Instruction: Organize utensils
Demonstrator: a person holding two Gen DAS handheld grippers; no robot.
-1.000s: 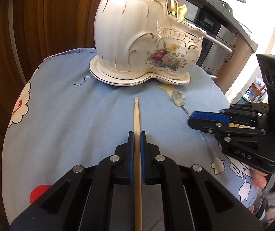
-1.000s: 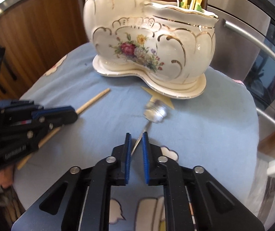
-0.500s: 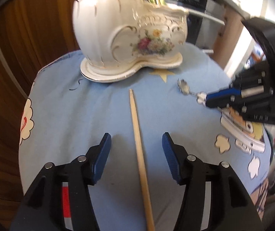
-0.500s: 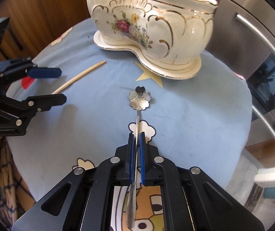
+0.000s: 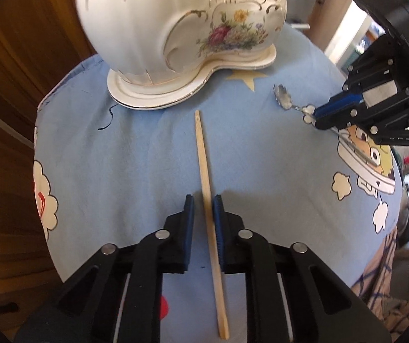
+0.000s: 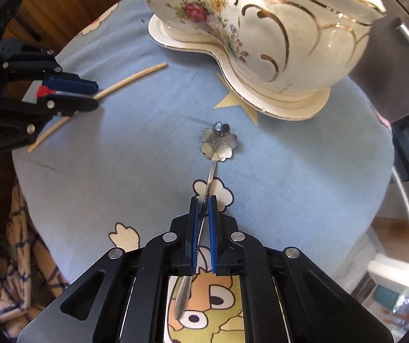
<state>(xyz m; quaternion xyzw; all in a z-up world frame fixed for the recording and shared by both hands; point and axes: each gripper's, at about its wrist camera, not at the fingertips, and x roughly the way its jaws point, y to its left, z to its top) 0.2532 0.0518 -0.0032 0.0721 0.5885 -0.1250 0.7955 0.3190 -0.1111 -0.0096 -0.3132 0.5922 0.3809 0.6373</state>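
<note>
Two utensils are getting picked up at once here. Half a second back the left tongs (image 5: 203, 210) were gaping wide over the wooden chopstick (image 5: 207, 200) — now they're closing in, with the stick between the pads, the right pad touching it and a sliver of gap still showing on the left, so not quite a grip yet. Right tongs (image 6: 203, 211) are pinching the stem of the flower-shaped spoon (image 6: 218, 142), nearly closed, same as before. Both utensils are lying on the blue cloth over the bench (image 6: 124, 154), just in front of the floral ceramic holder (image 5: 175, 28). I'm guessing lifting is coming next — then dropping them into the holder.
</note>
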